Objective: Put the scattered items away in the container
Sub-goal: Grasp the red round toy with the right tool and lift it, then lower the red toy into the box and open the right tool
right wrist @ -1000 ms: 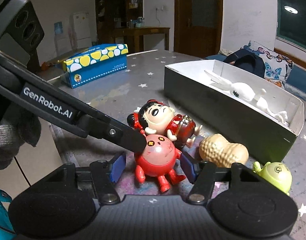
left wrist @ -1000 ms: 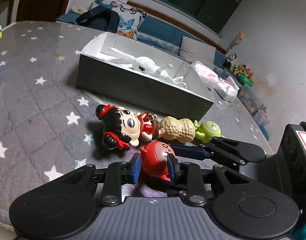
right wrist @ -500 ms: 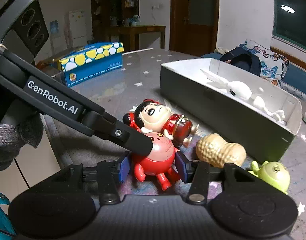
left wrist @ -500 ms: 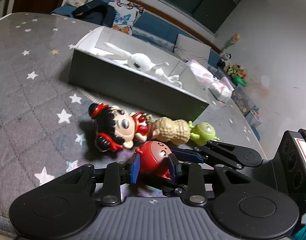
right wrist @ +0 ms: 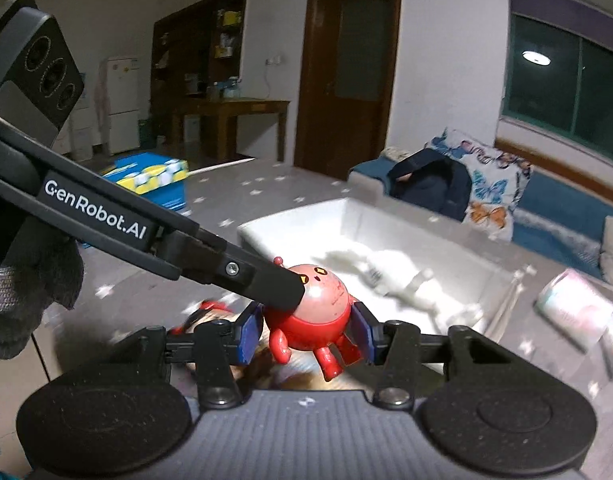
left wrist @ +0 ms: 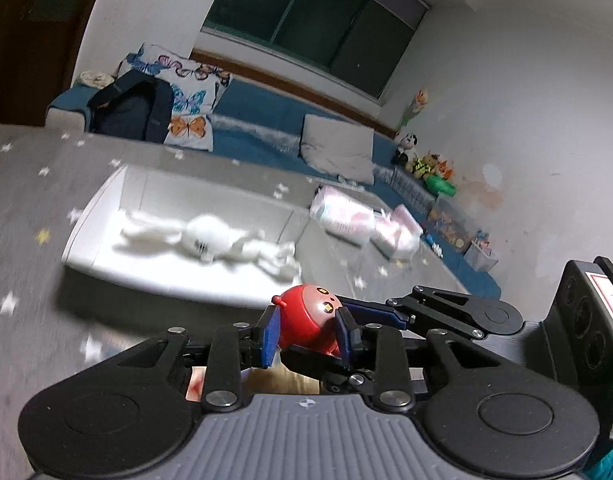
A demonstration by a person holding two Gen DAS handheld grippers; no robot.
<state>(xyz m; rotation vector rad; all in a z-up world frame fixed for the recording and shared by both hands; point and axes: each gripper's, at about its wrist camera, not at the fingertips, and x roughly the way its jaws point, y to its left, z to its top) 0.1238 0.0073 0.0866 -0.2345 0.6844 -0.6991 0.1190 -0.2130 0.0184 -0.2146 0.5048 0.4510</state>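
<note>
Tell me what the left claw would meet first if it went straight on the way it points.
Probably the white box: the left claw, shut on the red toy, points at its near wall. Depth is unclear through blur.

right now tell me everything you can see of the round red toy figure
The round red plastic toy figure has a glossy pinkish face with yellow diamond eyes, a small knob antenna, and stubby arms and legs dangling. It hangs upright in the air, pinched by both the left tongs and right tongs, in front of the white open box.
</note>
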